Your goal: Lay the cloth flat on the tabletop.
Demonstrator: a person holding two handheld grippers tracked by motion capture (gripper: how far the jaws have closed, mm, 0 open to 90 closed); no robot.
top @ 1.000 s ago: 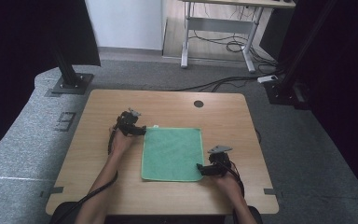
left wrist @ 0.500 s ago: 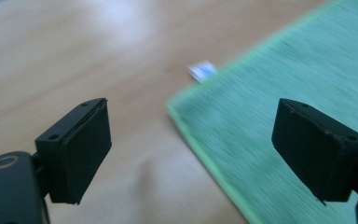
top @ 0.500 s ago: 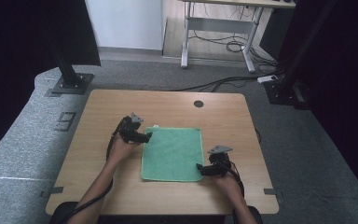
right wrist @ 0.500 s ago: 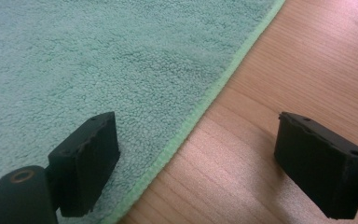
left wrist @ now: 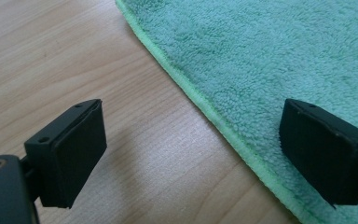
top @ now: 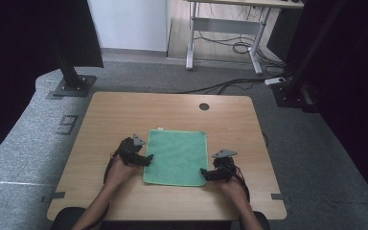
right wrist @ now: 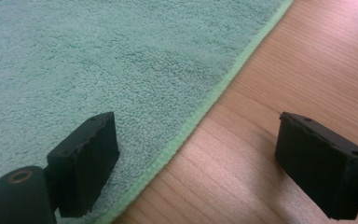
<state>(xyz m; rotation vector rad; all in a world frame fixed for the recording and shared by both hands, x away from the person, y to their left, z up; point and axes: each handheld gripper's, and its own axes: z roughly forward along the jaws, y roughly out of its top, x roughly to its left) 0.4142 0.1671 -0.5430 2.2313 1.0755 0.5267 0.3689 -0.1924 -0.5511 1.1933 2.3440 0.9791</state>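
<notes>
My left claw (left wrist: 193, 154), jaws just widened, straddles the towel (top: 177, 155) edge; right claw (right wrist: 196, 161) gapes likewise, seemingly not touching.

- The green towel (top: 176, 157) is showing a soft, looped terry cloth with a matt nap and a smoother stitched hem.
- The table (top: 124, 115) is showing pale wood grain, smooth and faintly sheened.
- The gripper pads (left wrist: 77, 154) are looking matt black plastic.
</notes>
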